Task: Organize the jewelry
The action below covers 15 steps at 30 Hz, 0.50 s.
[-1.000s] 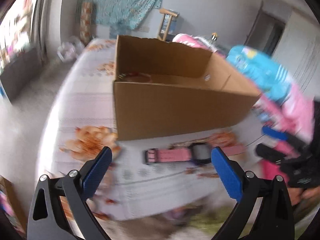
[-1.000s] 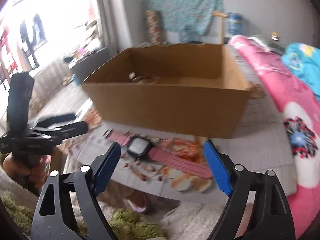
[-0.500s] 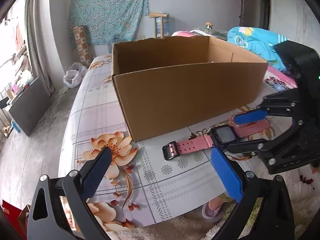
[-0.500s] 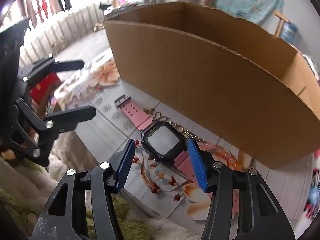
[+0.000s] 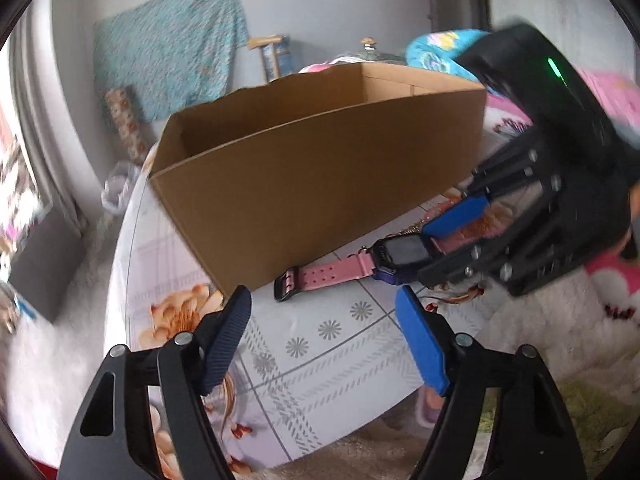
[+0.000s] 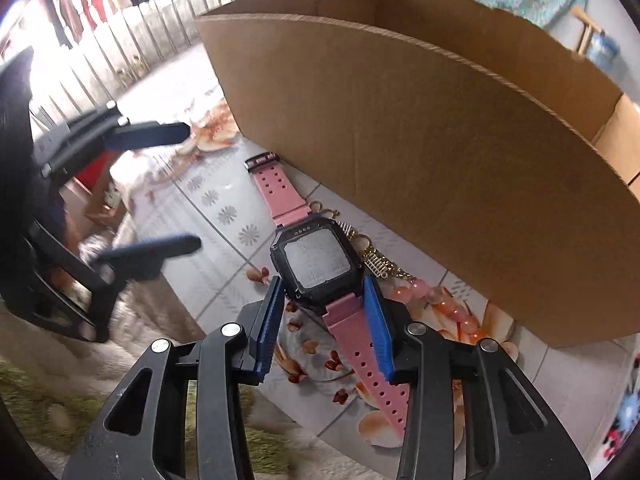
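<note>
We had nothing boxed yet: the pink watch (image 6: pixel 316 264) lay on the bedspread (image 5: pixel 320 352) just near of the cardboard box (image 6: pixel 420 152), the right gripper (image 6: pixel 324 316) closing around its case; the left gripper (image 5: pixel 324 340), empty, was narrowing; a gold chain (image 6: pixel 374 258) waited beside.

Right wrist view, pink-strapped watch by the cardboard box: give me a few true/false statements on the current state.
1. The pink-strapped square black watch lies on the floral cloth outside the brown cardboard box. True.
2. The right hand-held gripper straddles the watch where case meets strap. True; its jaws are closing.
3. The left hand-held gripper grips the watch buckle. False: nothing is between its jaws, and the buckle lies beyond them.
4. A gold chain with pink beads lies between watch and box. True.
5. The watch lies face down. False: its screen faces up.
</note>
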{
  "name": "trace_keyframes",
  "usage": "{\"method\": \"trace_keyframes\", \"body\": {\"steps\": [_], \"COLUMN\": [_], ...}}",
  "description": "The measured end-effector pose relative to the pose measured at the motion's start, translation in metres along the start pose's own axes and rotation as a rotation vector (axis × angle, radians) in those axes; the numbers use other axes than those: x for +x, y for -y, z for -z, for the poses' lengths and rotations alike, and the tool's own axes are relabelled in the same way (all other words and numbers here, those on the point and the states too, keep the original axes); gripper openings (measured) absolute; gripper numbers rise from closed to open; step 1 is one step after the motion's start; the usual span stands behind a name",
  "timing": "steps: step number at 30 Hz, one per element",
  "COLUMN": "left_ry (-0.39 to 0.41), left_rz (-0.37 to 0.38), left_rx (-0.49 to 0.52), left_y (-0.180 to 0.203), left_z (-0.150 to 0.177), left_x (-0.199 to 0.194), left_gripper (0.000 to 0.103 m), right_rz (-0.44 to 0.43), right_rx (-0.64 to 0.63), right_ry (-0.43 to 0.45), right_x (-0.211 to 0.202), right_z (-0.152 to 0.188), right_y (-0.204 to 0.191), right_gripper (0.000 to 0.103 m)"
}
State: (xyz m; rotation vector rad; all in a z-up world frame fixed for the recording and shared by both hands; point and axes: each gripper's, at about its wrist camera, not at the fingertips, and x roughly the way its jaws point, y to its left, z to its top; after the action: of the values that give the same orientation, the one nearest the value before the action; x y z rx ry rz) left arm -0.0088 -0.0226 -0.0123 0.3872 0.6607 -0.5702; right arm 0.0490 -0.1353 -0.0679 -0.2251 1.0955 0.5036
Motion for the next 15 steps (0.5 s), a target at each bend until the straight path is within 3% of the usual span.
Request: {"method": "trace_keyframes", "body": {"steps": [12, 15], "left_ry": [-0.018, -0.011], "left_rz": [-0.049, -0.049], "left_rx": [0.283, 0.313], "left_y": [0.043, 0.047], "left_z": [0.008, 0.011], "left_x": [0.027, 0.029], "left_gripper": [0.06, 0.053], "right_rz": [-0.181, -0.236], "right_rx": [0.039, 0.047], "right_ry": [-0.002, 0.006], "right_x": [-0.017, -0.021], "right_z": [-0.009, -0.009], "right_y": [0.021, 0.021], "right_gripper": [0.037, 0.037]}}
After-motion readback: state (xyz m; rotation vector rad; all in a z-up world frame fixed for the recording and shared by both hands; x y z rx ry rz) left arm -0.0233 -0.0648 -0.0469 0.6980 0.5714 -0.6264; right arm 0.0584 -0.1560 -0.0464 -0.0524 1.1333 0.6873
